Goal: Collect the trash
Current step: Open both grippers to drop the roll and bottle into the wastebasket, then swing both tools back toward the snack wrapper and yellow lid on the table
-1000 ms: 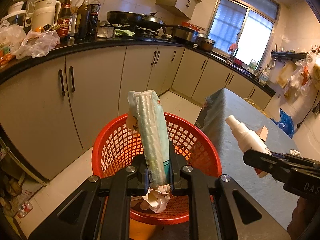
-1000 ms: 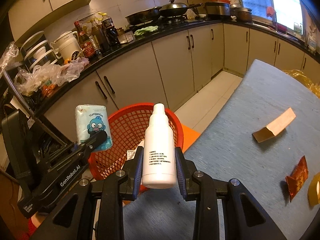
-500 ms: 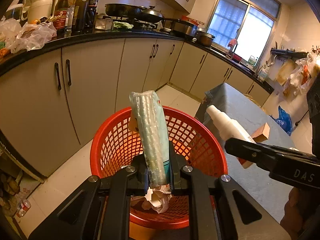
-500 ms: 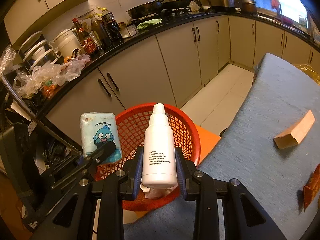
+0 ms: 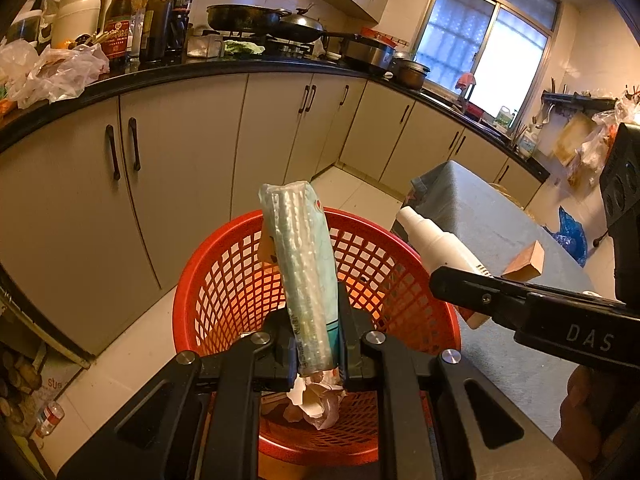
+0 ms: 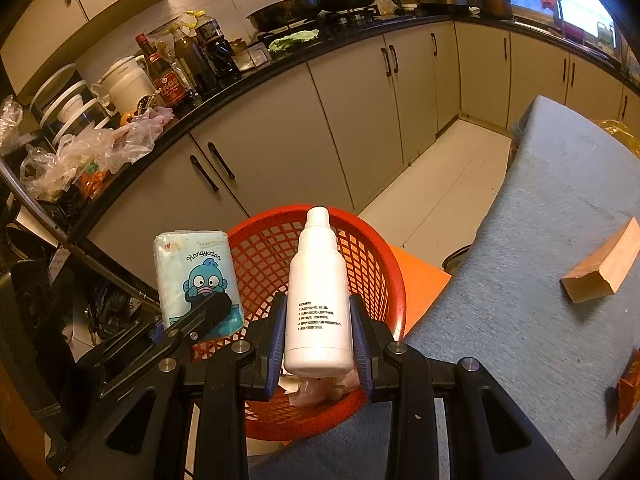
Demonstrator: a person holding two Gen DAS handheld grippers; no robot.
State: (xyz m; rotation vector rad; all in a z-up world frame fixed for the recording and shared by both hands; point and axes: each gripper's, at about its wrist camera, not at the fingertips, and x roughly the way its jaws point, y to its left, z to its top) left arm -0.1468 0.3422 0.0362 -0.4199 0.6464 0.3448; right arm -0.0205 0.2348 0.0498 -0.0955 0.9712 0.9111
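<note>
My left gripper [image 5: 316,344] is shut on a pale blue tissue pack [image 5: 300,264] and holds it over the red mesh basket [image 5: 224,280]. My right gripper [image 6: 318,344] is shut on a white plastic bottle [image 6: 316,300], also above the red basket [image 6: 264,248], at its table-side rim. The tissue pack [image 6: 198,280] with a cartoon face shows left of the bottle in the right wrist view. The bottle [image 5: 440,244] shows at the right in the left wrist view. Crumpled paper [image 5: 316,400] lies in the basket.
A grey-blue table [image 6: 560,200] stands to the right with a small brown box [image 6: 604,268] and a red wrapper [image 6: 628,392] on it. Kitchen cabinets [image 5: 180,160] and a cluttered black counter [image 5: 160,72] run behind the basket. An orange stool [image 6: 420,280] sits under the basket.
Both grippers have moved closer over the basket. The bottle has come from the table side to the basket's rim. Both grips are unchanged.
</note>
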